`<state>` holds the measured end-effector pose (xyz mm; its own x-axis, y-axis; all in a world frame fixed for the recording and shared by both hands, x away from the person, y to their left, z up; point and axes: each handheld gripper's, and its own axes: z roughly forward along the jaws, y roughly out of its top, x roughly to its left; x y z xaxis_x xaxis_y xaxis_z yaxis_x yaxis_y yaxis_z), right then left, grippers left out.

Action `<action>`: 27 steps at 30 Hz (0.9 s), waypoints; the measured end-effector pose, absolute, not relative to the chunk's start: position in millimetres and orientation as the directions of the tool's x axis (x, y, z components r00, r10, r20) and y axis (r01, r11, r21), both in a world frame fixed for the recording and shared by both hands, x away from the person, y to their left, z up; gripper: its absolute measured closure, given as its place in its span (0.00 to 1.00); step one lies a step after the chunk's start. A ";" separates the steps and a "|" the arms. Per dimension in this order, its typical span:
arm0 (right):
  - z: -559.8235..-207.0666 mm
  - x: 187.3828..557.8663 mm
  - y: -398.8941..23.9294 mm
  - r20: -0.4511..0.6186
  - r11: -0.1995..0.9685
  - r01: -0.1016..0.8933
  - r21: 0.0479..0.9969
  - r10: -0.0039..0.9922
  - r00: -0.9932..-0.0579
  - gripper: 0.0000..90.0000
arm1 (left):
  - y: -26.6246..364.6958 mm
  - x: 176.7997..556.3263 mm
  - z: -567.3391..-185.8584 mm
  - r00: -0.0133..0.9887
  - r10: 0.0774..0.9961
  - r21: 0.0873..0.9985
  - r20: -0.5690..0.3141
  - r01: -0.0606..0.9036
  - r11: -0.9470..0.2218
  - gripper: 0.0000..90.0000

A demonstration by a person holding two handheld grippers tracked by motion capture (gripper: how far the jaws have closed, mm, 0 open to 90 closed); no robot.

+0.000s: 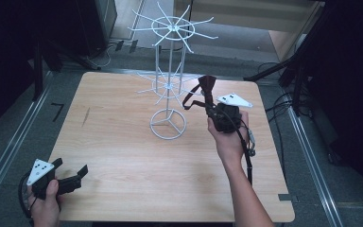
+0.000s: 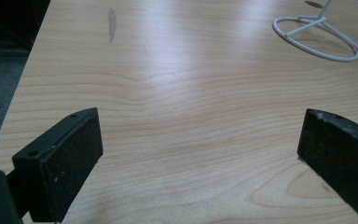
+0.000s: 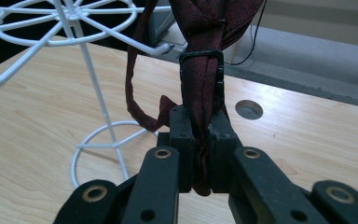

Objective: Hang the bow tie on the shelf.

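The right gripper (image 3: 199, 154) is clamped on a dark red fabric bow tie (image 3: 204, 51), whose strap loops over a lower arm of the white wire display rack (image 1: 169, 71). Hanging appears nearly complete; release remains. The left gripper (image 1: 71, 176) idles, jaws apart, over the wooden table (image 1: 123, 156).

My right tool (image 1: 211, 108) grips dark red strap (image 1: 203, 90) just beside white wire rack (image 1: 169, 80); left tool (image 1: 71, 177) gapes, well apart from rack, at worktop (image 1: 123, 156) corner.
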<state>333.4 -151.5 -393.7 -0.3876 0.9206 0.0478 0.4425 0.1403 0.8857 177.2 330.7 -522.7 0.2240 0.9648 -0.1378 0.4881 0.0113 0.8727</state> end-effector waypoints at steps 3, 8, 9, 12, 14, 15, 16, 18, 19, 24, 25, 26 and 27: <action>-394.9 330.6 -146.1 0.041 0.145 0.429 0.892 0.918 -0.395 0.94 | 330.9 177.2 -522.7 0.225 0.965 0.873 -0.137 0.488 0.010 0.00; -398.0 323.2 -133.5 0.004 0.168 0.396 0.903 0.917 -0.398 0.94 | 330.8 177.2 -522.7 0.225 0.965 0.873 -0.138 0.488 0.012 0.00; -398.0 323.2 -133.5 0.004 0.168 0.396 0.903 0.917 -0.398 0.94 | 330.8 177.2 -522.7 0.225 0.965 0.873 -0.138 0.488 0.012 0.00; -399.3 325.9 -134.1 0.006 0.164 0.403 0.901 0.922 -0.387 0.94 | 331.1 177.1 -522.7 0.223 0.965 0.873 -0.139 0.488 0.013 0.00; -399.0 327.2 -136.2 0.011 0.155 0.403 0.902 0.925 -0.381 0.94 | 331.1 177.2 -522.7 0.224 0.965 0.872 -0.139 0.489 0.012 0.00; -398.9 327.2 -136.7 0.015 0.153 0.406 0.901 0.925 -0.381 0.94 | 331.1 177.2 -522.7 0.224 0.965 0.872 -0.139 0.489 0.012 0.00; -398.9 327.2 -136.7 0.015 0.153 0.406 0.901 0.925 -0.381 0.94 | 331.1 177.3 -522.7 0.224 0.965 0.872 -0.138 0.489 0.011 0.00; -400.6 326.1 -137.0 0.009 0.159 0.406 0.900 0.924 -0.382 0.94 | 331.0 177.3 -522.7 0.224 0.965 0.872 -0.138 0.489 0.011 0.00; -401.7 325.6 -136.9 0.005 0.162 0.405 0.900 0.924 -0.382 0.94 | 331.0 177.3 -522.7 0.224 0.965 0.872 -0.138 0.489 0.011 0.00; -408.2 323.1 -137.3 0.001 0.159 0.403 0.901 0.929 -0.369 0.94 | 330.9 177.1 -522.7 0.224 0.965 0.873 -0.139 0.488 0.012 0.00; -411.7 321.3 -137.9 -0.010 0.165 0.397 0.903 0.931 -0.365 0.94 | 330.9 177.2 -522.7 0.224 0.965 0.872 -0.138 0.489 0.011 0.00; -411.7 321.3 -137.9 -0.010 0.165 0.397 0.903 0.931 -0.365 0.94 | 330.9 177.2 -522.7 0.224 0.965 0.872 -0.138 0.489 0.011 0.00; -413.3 320.6 -138.3 -0.017 0.170 0.393 0.904 0.931 -0.364 0.94 | 330.8 177.2 -522.7 0.224 0.965 0.872 -0.138 0.489 0.011 0.00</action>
